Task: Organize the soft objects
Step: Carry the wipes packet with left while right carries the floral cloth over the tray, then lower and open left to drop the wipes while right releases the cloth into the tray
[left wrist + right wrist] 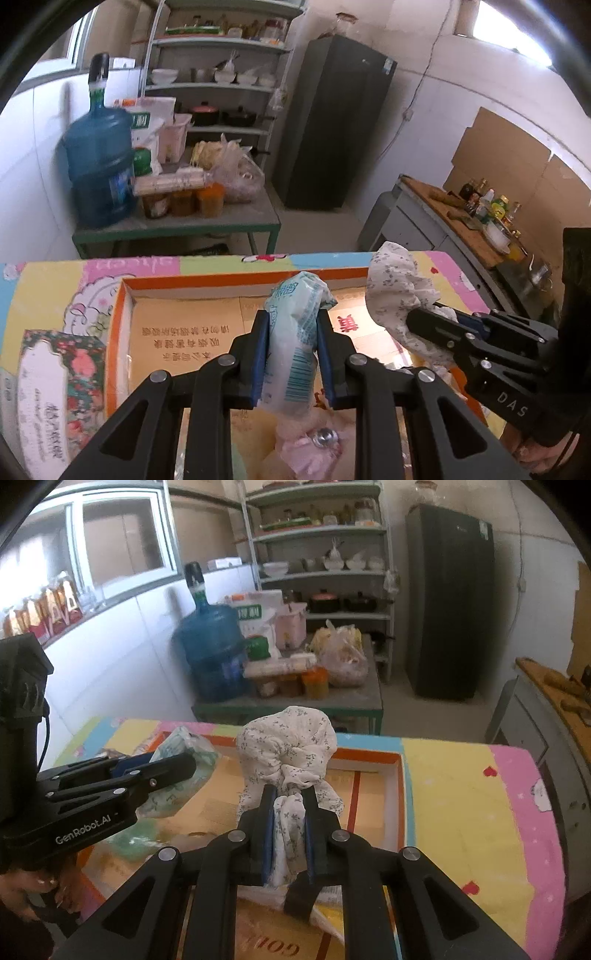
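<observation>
Two soft loads aloft over box [122,295] on worktop [461,794]: my left tongs [290,314] clenched mid-pack on tissue packet [291,332], light, slippery; right tongs [290,794] pinching floral cloth [288,749] at gathered neck, limp.

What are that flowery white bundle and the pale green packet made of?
The flowery white bundle looks like thin woven cloth, matte: it bunches into soft gathers above the right gripper. The pale green packet in the left gripper seems to be glossy plastic film, crinkled, printed with a barcode; its contents are hidden.
</observation>
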`<state>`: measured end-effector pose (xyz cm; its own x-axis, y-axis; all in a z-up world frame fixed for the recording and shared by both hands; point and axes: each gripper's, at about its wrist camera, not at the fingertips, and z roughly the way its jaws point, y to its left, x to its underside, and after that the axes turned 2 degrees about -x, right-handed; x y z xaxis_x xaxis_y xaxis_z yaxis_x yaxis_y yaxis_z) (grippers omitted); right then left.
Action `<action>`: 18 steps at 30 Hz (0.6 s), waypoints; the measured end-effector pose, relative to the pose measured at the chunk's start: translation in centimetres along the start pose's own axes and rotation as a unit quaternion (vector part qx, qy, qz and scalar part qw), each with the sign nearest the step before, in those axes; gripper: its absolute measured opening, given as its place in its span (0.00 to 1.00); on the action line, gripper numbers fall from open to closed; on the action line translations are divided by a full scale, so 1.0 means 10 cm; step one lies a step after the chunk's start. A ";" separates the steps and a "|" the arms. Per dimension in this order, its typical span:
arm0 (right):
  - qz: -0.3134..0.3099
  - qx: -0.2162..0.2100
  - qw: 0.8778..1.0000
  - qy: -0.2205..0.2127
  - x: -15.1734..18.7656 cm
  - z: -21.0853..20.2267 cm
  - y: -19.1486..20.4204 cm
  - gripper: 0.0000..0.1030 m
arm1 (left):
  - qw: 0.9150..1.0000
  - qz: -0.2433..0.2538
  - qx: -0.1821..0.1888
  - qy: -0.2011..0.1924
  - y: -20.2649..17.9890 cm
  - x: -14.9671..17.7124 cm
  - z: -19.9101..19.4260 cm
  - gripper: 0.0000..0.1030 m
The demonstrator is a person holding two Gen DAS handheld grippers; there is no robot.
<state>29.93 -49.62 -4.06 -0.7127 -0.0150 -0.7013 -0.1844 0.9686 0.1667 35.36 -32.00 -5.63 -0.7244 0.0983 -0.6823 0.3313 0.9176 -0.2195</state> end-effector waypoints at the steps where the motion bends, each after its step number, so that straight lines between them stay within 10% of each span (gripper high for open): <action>1: 0.000 0.000 1.000 0.004 0.00 0.04 -0.01 0.13 | 1.000 -0.001 -0.001 0.002 0.00 -0.01 0.03 0.24; 18: 0.005 0.000 0.999 0.052 0.07 0.43 -0.09 0.15 | 0.999 -0.001 -0.006 0.032 0.04 0.04 0.31 0.28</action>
<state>32.56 -49.38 -7.68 -0.7813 -0.0305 -0.6234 -0.1770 0.9686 0.1744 37.09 -32.78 -8.11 -0.7623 0.1195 -0.6361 0.3219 0.9227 -0.2124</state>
